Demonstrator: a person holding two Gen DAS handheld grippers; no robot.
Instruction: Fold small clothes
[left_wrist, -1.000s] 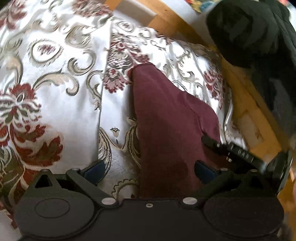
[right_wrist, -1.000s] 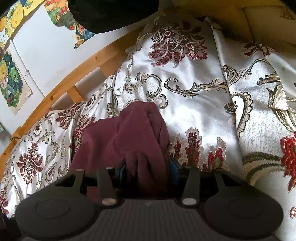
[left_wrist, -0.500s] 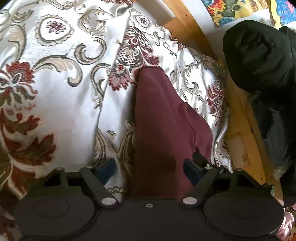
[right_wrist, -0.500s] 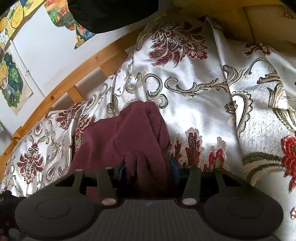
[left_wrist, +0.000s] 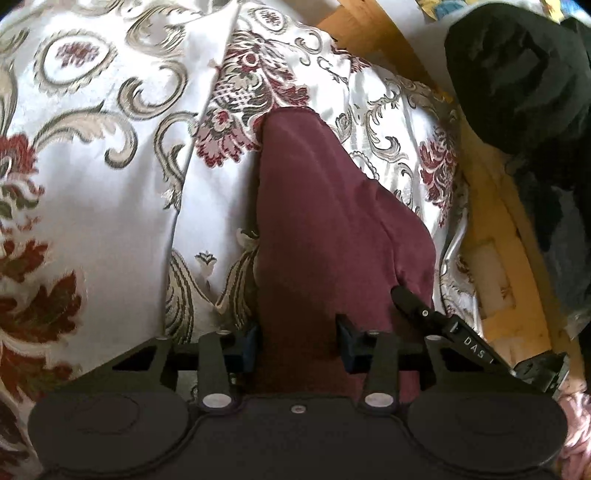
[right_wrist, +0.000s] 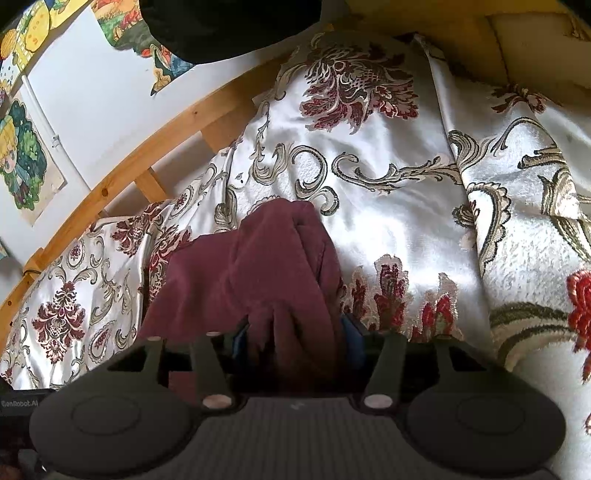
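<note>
While the maroon garment (left_wrist: 325, 229) lies on the floral bedspread (left_wrist: 110, 166), we see our left gripper (left_wrist: 297, 345) closing onto its near edge, and our right gripper (right_wrist: 295, 341) easing around bunched cloth.

Floral satin bedspread (left_wrist: 110, 206), maroon garment (left_wrist: 317, 229) on it

Open floral satin bedspread (left_wrist: 110, 192) left of and beyond the maroon garment (left_wrist: 325, 221), wooden bed rail (right_wrist: 122, 173) hemming the far edge, dark bundle (left_wrist: 517, 74) crowding the right, right gripper (left_wrist: 461, 336) close beside the cloth, white wall (right_wrist: 92, 110) behind the rail.
</note>
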